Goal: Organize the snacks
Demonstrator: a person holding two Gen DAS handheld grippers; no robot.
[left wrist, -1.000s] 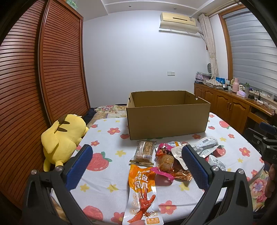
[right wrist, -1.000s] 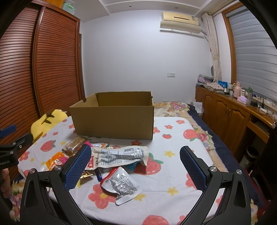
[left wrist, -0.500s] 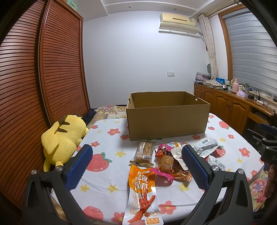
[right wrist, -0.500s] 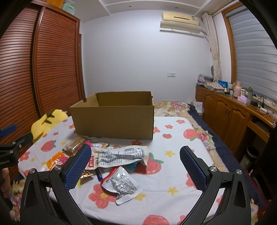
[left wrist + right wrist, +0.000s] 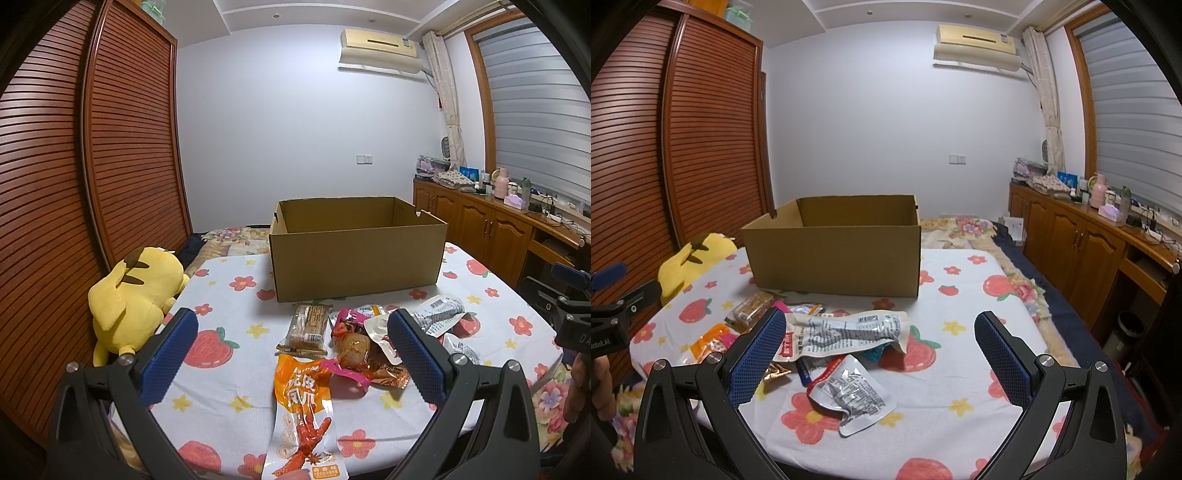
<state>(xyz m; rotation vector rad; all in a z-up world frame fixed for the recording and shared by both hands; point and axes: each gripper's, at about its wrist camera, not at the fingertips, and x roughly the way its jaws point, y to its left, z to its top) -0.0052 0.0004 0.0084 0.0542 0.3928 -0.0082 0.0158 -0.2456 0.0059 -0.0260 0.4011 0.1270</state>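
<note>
An open cardboard box (image 5: 356,254) stands on the flowered table cover; it also shows in the right wrist view (image 5: 834,254). Several snack packets lie in front of it: an orange packet (image 5: 304,410), a clear-wrapped bar (image 5: 308,326), a pink-edged packet (image 5: 354,350), a large silver packet (image 5: 846,334) and a small silver packet (image 5: 851,397). My left gripper (image 5: 291,358) is open and empty, above the orange packet. My right gripper (image 5: 881,358) is open and empty, above the silver packets.
A yellow plush toy (image 5: 136,295) lies at the table's left edge beside the slatted wardrobe (image 5: 74,184). A wooden sideboard (image 5: 1082,236) with bottles runs along the right wall. A waste bin (image 5: 1128,325) stands on the floor at right.
</note>
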